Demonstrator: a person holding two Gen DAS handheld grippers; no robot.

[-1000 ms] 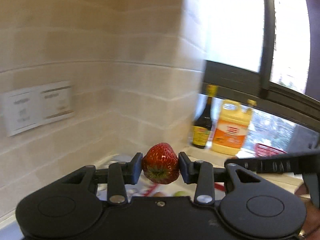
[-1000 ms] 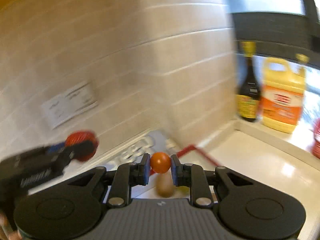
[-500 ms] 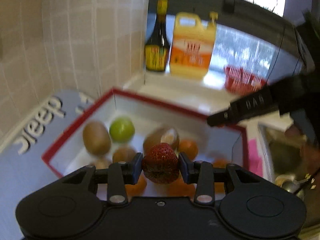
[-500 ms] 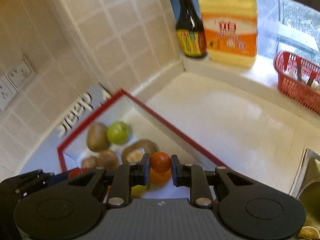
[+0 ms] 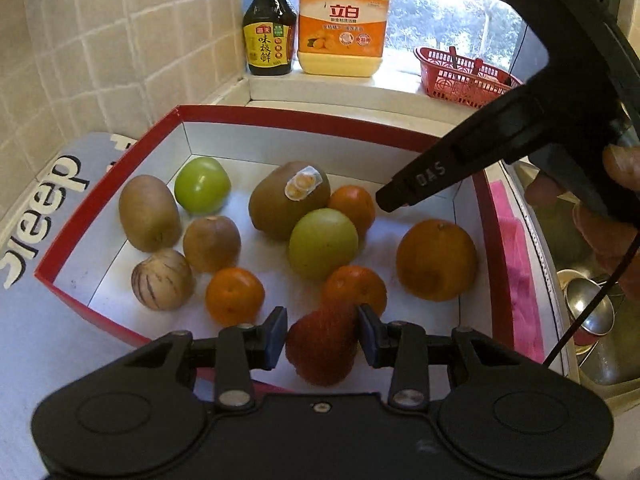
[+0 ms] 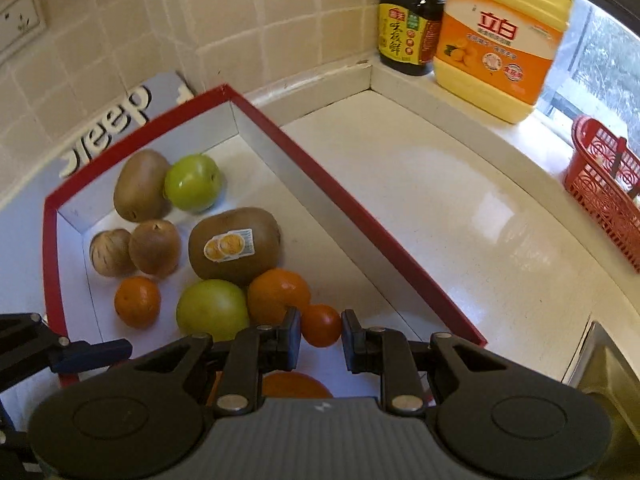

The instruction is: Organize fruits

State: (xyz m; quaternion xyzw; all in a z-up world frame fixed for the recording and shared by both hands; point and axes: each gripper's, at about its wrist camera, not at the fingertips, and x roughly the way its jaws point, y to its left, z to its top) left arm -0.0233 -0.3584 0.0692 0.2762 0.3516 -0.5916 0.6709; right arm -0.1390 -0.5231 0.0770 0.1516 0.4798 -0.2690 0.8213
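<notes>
A red-rimmed white box [image 5: 304, 120] [image 6: 304, 148] holds several fruits: kiwis, green apples, oranges and a striped melon [image 5: 162, 280]. My left gripper [image 5: 322, 336] is over the box's near edge; its jaws have parted and a blurred red strawberry [image 5: 322, 344] sits between them, slipping down. My right gripper [image 6: 320, 332] is over the box's right part; its jaws stand slightly apart around a small red tomato [image 6: 321, 325], with gaps on both sides. The right gripper's finger [image 5: 432, 176] shows in the left wrist view above the box.
A dark sauce bottle [image 5: 269, 28] and a yellow detergent jug [image 5: 344, 24] stand on the sill behind. A red basket [image 5: 464, 74] sits at the right. A sink with a metal ladle [image 5: 588, 312] lies right of the box. A grey "Jeep" mat [image 5: 44, 200] lies left.
Both grippers tilted down from the wall to over the box and lowered. Both jaws have opened: the strawberry and the tomato are no longer pinched and are dropping.
</notes>
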